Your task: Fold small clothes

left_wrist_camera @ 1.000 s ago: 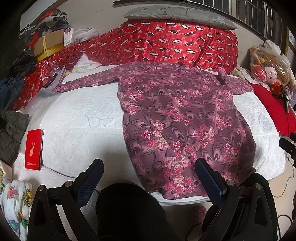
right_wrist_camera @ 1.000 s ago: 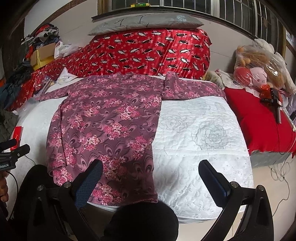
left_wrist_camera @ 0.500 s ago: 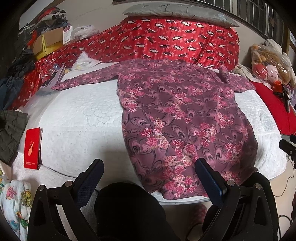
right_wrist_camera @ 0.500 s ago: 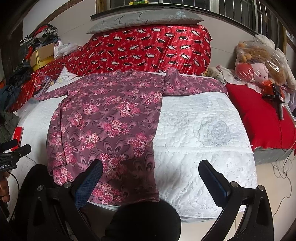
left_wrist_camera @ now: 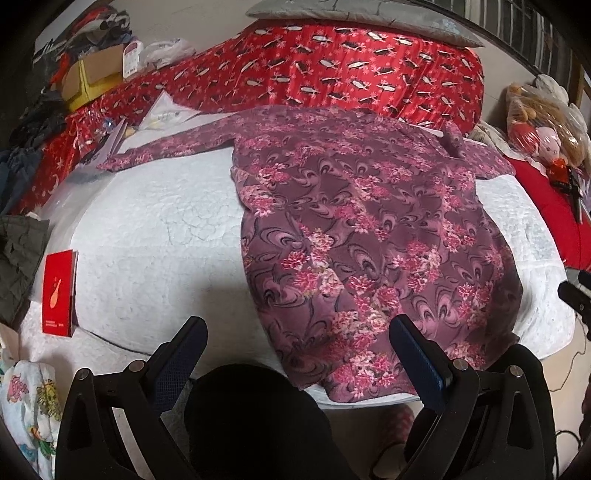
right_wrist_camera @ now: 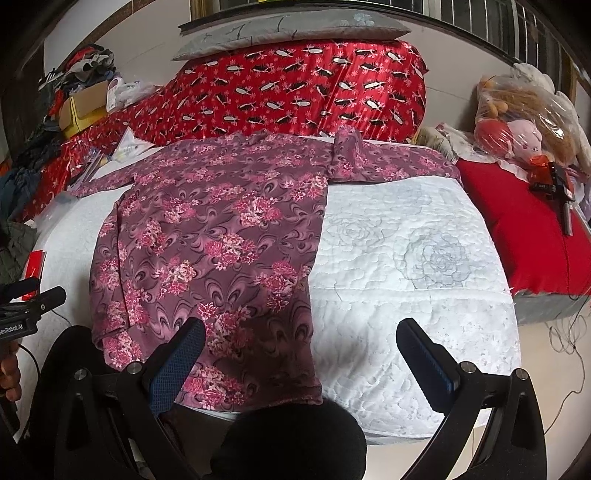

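A purple long-sleeved garment with pink flowers (left_wrist_camera: pixel 362 236) lies flat on the white quilted bed (left_wrist_camera: pixel 155 236), sleeves spread to both sides, hem at the near edge. It also shows in the right wrist view (right_wrist_camera: pixel 214 243). My left gripper (left_wrist_camera: pixel 297 332) is open and empty, just in front of the hem's left part. My right gripper (right_wrist_camera: pixel 301 334) is open and empty, near the hem's right corner at the bed's near edge.
A red patterned quilt (left_wrist_camera: pixel 332 74) and grey pillow (right_wrist_camera: pixel 291 33) lie at the bed's far side. A red booklet (left_wrist_camera: pixel 58 293) lies at the left edge. A red cushion (right_wrist_camera: pixel 532 221) and bagged plush toys (right_wrist_camera: pixel 524 118) are at right. Clutter is piled far left.
Both grippers have moved slightly forward and closer to the bed; the garment looks a little larger. The garment itself has not moved.
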`<state>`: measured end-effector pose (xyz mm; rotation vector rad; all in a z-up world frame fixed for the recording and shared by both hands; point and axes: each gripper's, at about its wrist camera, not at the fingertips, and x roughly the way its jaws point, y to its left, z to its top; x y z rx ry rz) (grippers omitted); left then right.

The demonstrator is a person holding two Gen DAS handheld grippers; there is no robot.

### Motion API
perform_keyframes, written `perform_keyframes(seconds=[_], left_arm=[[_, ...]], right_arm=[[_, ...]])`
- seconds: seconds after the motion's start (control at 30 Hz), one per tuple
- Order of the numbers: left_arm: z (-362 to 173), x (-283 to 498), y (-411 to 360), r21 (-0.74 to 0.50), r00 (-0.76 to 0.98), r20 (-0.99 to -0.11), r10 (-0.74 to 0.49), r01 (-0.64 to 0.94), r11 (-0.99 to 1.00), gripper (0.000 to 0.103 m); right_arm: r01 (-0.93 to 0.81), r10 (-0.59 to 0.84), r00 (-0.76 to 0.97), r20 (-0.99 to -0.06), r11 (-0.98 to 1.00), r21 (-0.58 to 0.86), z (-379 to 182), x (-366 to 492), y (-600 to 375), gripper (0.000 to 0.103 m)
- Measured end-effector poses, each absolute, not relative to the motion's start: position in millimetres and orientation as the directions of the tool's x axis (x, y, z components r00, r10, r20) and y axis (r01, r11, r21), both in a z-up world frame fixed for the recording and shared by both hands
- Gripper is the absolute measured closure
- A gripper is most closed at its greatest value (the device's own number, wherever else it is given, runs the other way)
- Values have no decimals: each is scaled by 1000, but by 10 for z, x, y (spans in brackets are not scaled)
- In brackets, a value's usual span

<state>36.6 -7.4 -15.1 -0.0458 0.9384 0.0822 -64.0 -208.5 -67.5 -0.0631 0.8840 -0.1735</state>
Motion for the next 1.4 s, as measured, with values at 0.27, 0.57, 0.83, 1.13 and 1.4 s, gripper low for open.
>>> perform_keyframes(seconds=[0.27, 0.57, 0.83, 1.13, 1.4], left_arm=[[-443, 753, 529, -92, 435, -899, 40, -278, 956, 4], [-765, 1087, -67, -27, 319, -948, 6, -99, 995, 5], [-921, 1386, 91, -79, 235, -971, -43, -145, 986, 95], [-741, 1063, 1168, -213, 250, -960, -124, -369, 905, 96], [-755, 1343, 307, -201, 264, -954, -140, -220, 955, 32]], right_arm=[[165, -161, 476, -864, 982, -92, -1145, -473, -2417, 1], [64, -71, 340, -938, 997, -52, -1676, -313, -2291, 30], [-8, 37, 411, -911, 999, 37, -1492, -453, -2287, 97], [32, 171, 598, -783, 971, 237, -560, -1009, -2695, 101], [130, 127, 484, -866, 968, 215, -1176, -865, -2720, 100]])
